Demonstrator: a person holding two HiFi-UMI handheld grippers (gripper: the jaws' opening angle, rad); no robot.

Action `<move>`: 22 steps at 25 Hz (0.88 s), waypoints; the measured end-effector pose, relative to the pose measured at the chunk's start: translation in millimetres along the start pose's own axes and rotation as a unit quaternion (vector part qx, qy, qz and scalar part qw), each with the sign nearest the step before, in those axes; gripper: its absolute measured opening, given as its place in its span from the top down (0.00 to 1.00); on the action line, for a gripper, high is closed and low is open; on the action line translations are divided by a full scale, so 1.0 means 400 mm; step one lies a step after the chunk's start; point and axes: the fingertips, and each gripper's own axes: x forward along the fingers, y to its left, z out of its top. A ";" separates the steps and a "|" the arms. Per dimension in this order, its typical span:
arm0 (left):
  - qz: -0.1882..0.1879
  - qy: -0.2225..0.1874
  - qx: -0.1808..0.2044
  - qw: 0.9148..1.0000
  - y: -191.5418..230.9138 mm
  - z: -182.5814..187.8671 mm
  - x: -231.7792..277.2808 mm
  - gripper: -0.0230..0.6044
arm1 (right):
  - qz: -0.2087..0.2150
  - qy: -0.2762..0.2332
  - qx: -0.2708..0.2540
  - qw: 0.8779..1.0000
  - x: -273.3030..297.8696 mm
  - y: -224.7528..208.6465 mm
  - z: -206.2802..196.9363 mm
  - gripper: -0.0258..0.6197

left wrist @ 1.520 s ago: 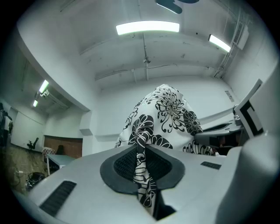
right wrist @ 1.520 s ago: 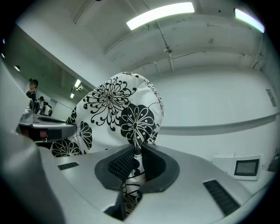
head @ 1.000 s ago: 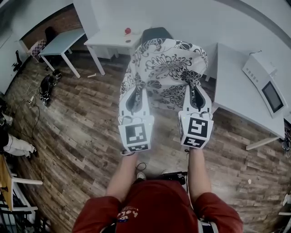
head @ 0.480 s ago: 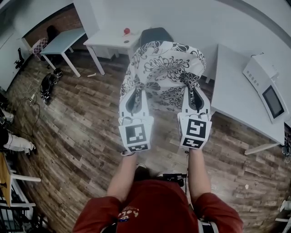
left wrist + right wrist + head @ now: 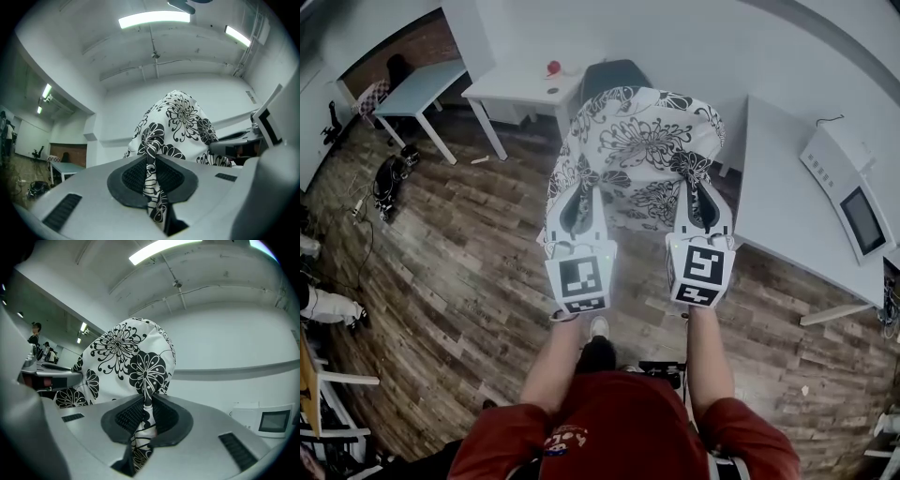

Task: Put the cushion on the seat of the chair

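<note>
Tools, two, one per hand. The left tool (image 5: 578,204) is pressed together on a fold of fabric at the cushion's near-left edge. The right tool (image 5: 701,199) pinches the near-right edge likewise. In each gripper view, patterned cloth runs between the dark pads.

Cushion (image 5: 642,141), one, white with black flowers. It is carried in the air ahead of the person, clear of the floor (image 5: 469,272). It is gripped along its near edge and spreads away from both tools, with its width running from tool to tool.

Chair (image 5: 614,73), one, dark. Only its top shows, just past the cushion's far edge. The seat is hidden under the cushion.

Deciding relation: the chair lies straight ahead and lower, between the lines of the two tools and slightly toward the left one. Neither hand is clearly nearer, so the likely move is forward and down with both together.

Benches, three: a white one on the right (image 5: 778,187), a white one at the rear (image 5: 520,86) and a pale blue one at far left (image 5: 417,89).
</note>
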 end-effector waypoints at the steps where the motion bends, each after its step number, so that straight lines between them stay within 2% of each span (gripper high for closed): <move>1: 0.000 -0.003 -0.002 1.000 -0.002 -0.001 -0.001 0.88 | -0.001 -0.002 -0.003 1.000 -0.003 -0.001 0.002 0.88; 22: 0.000 -0.045 -0.011 0.999 -0.004 -0.035 0.044 0.88 | -0.014 -0.037 -0.028 0.999 0.039 -0.014 -0.019 0.88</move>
